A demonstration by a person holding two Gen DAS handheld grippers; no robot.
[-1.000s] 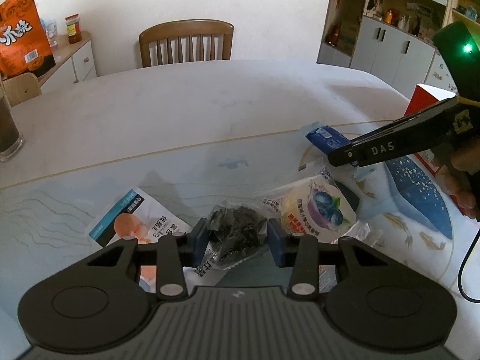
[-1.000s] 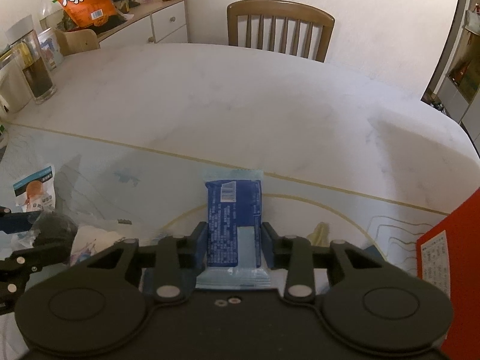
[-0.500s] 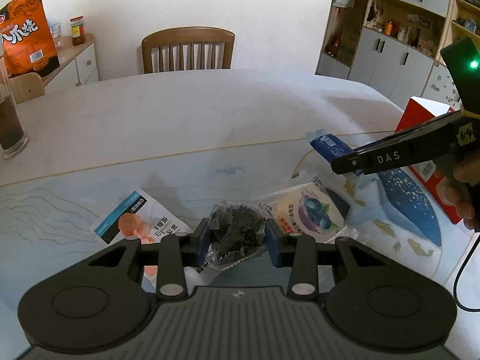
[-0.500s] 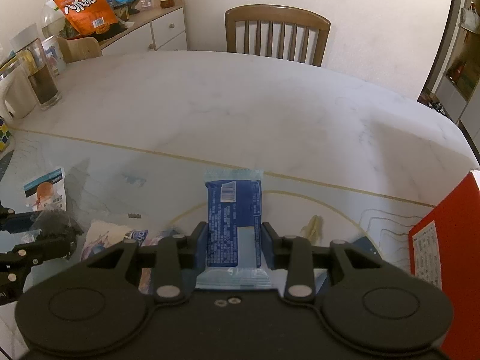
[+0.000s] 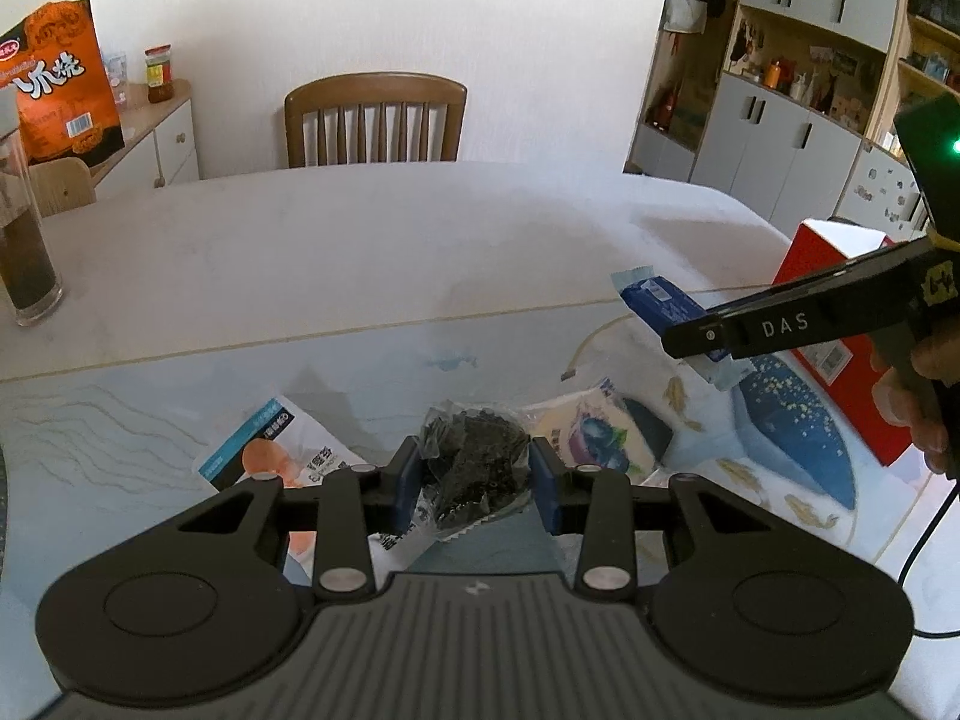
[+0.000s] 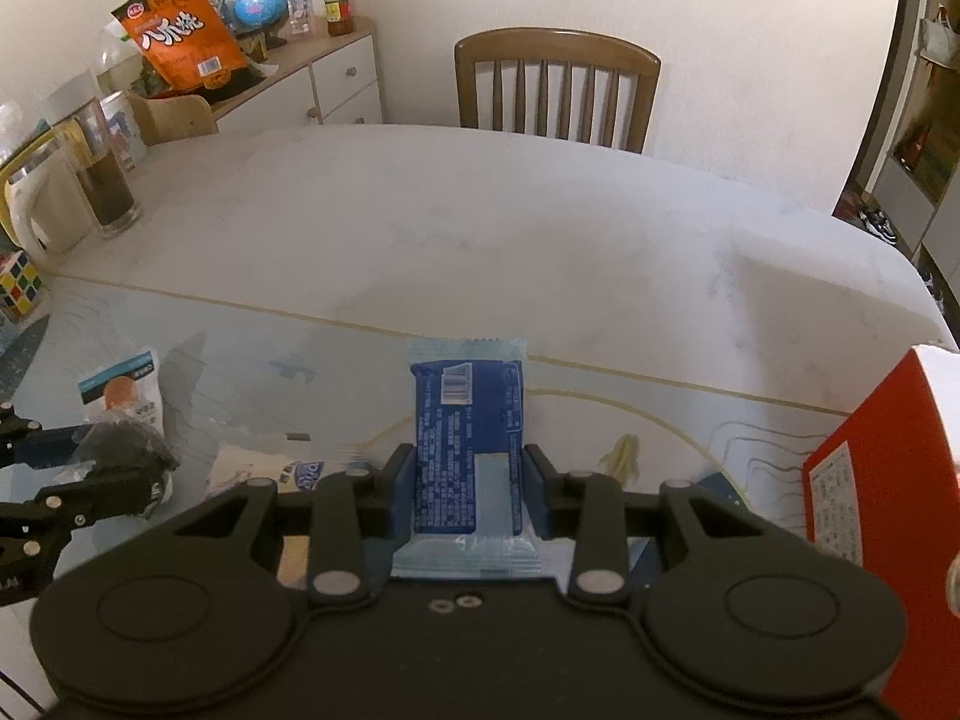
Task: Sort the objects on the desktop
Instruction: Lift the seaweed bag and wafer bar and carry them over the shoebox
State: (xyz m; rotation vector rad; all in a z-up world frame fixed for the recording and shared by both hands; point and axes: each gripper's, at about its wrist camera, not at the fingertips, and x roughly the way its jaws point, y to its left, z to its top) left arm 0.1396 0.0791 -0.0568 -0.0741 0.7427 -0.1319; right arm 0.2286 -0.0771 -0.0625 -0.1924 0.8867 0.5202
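My left gripper [image 5: 474, 480] is shut on a clear packet of dark dried food [image 5: 474, 462] and holds it above the table mat. My right gripper [image 6: 469, 480] is shut on a blue snack packet [image 6: 468, 420] and holds it in the air; both also show in the left wrist view, gripper [image 5: 708, 339], packet [image 5: 660, 300]. On the mat lie a white-and-blue packet with an orange picture [image 5: 270, 444] and a blueberry-print packet [image 5: 591, 432]. A red box [image 6: 888, 510] stands at the right.
A glass of dark drink [image 5: 21, 252] stands at the table's left. A Rubik's cube [image 6: 18, 285] and a kettle [image 6: 30, 210] sit at the left edge. A wooden chair [image 5: 375, 120] is behind the table. The orange snack bag [image 6: 177, 30] is on the sideboard.
Both grippers have risen with their packets, so the table looks further below. The grips have not changed.
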